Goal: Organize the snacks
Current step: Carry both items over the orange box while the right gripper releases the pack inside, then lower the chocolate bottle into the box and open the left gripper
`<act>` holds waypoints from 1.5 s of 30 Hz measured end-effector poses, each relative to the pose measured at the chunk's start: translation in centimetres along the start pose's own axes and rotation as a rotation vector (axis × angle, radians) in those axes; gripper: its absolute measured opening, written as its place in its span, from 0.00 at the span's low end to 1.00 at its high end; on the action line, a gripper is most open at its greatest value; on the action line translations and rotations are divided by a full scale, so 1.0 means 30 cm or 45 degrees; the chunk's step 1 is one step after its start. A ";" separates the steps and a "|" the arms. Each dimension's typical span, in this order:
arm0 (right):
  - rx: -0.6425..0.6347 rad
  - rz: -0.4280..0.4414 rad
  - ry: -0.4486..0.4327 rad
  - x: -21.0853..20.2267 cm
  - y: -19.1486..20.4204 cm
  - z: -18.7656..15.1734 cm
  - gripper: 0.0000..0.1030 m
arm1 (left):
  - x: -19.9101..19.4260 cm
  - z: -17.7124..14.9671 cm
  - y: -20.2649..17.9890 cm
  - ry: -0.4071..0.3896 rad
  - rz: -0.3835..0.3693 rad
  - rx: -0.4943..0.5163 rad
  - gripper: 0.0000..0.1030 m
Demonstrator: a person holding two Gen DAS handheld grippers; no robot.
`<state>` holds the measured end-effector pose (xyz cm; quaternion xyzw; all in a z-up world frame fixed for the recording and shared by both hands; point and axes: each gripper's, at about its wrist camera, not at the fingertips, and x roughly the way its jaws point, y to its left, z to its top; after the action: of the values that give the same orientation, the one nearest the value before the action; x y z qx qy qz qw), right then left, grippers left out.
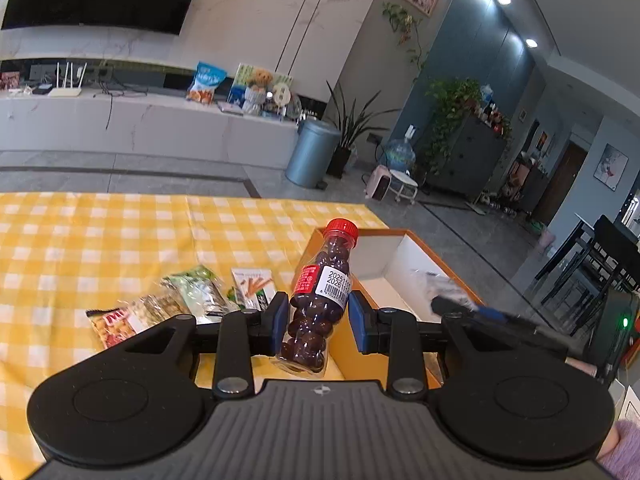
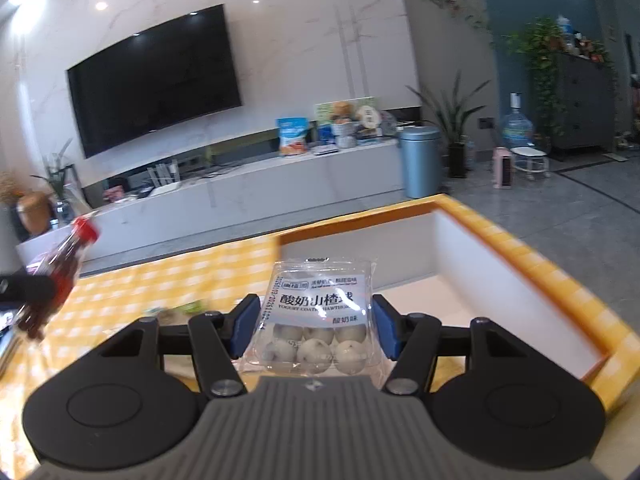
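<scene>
The left gripper (image 1: 318, 318) is clamped on a tilted bottle (image 1: 318, 300), the right gripper (image 2: 314, 330) on a packet (image 2: 316, 320), both held above the tablecloth's box (image 2: 480, 280) corner, presumably for loading.

Open-topped box (image 2: 460, 248) free inside, snack packets (image 1: 180, 304) crowding cloth (image 1: 100, 240) beside it

A home living room: a large dark television (image 2: 154, 80) hangs on a marble wall above a long white media console (image 2: 256, 184). Right of the console stand a blue bin (image 2: 420, 162), potted plants (image 2: 454, 128), and what looks like a water jug (image 2: 516, 126).
</scene>
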<state>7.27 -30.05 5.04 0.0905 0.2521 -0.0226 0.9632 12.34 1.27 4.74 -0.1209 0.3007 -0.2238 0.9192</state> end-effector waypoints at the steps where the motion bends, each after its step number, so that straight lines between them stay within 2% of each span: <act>1: -0.004 -0.018 0.012 0.006 -0.020 0.011 0.57 | 0.008 0.001 -0.004 0.007 -0.008 -0.007 0.36; 9: -0.055 -0.108 0.086 0.040 -0.176 0.040 0.57 | 0.080 -0.013 -0.025 0.079 -0.038 -0.065 0.36; 14: -0.096 -0.143 0.161 0.092 -0.227 0.048 0.57 | 0.124 -0.035 -0.084 0.125 -0.043 -0.051 0.36; 19: -0.280 -0.217 0.285 0.184 -0.231 0.039 0.57 | 0.167 -0.042 -0.118 0.164 -0.074 -0.045 0.36; 23: -0.580 -0.266 0.404 0.233 -0.229 0.002 0.58 | 0.190 -0.047 -0.144 0.186 -0.081 -0.024 0.36; 27: -0.589 -0.285 0.447 0.241 -0.272 -0.028 0.59 | 0.203 -0.045 -0.173 0.199 -0.073 -0.001 0.36; 30: -0.668 -0.292 0.456 0.243 -0.270 -0.048 0.70 | 0.205 -0.042 -0.190 0.194 -0.065 0.009 0.36; 31: -0.672 -0.275 0.454 0.237 -0.269 -0.049 0.80 | 0.204 -0.042 -0.195 0.191 -0.064 0.009 0.36; 32: -0.668 -0.261 0.440 0.227 -0.266 -0.049 0.85 | 0.206 -0.041 -0.200 0.191 -0.064 0.009 0.36; 35: -0.666 -0.251 0.376 0.191 -0.262 -0.029 0.90 | 0.216 -0.041 -0.222 0.201 -0.061 0.013 0.36; 40: -0.577 -0.245 0.216 0.098 -0.272 0.040 0.93 | 0.261 -0.032 -0.275 0.238 -0.057 0.035 0.36; 43: -0.433 -0.216 0.097 0.030 -0.326 0.075 0.94 | 0.305 -0.026 -0.314 0.264 -0.051 0.074 0.36; 45: -0.332 -0.206 0.060 0.007 -0.363 0.087 0.94 | 0.353 -0.021 -0.343 0.298 0.000 0.112 0.36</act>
<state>7.74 -41.24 5.41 -0.0554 0.2819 -0.0652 0.9556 16.08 -12.88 2.63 -0.0537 0.3958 -0.2495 0.8822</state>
